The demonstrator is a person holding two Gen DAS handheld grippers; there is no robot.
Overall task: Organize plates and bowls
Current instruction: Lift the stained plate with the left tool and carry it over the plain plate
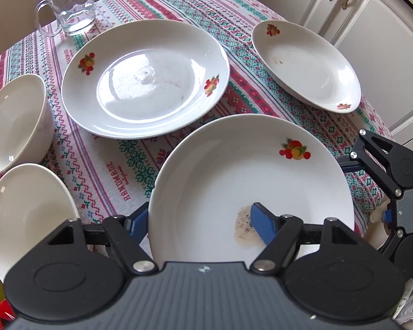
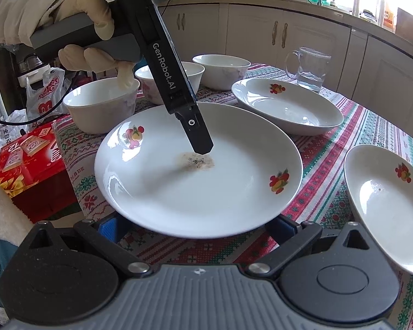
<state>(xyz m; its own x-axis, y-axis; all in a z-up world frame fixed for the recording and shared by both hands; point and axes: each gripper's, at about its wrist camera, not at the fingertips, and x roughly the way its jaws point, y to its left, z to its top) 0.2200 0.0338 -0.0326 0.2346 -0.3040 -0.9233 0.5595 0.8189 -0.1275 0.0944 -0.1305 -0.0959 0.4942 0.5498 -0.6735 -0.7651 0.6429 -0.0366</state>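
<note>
**Plates and bowls on patterned tablecloth**

Near plate [image 1: 250, 181]: white, fruit motifs, stained centre; held at its rim by the left gripper [image 1: 198, 220], one blue finger [image 1: 263, 224] on the upper face, the other under the rim, pinching it. Right gripper [image 2: 192, 227]: fingers spread either side of the plate's near edge, not pressing it. Far plate [image 1: 146, 79]: centre of tablecloth [image 1: 102, 170]. Third plate [image 1: 305, 66]: far right. Bowls: two at left [image 1: 13, 121], [image 1: 27, 214]; three show in the right wrist view. Glass mug [image 1: 68, 5]: far left.
</note>
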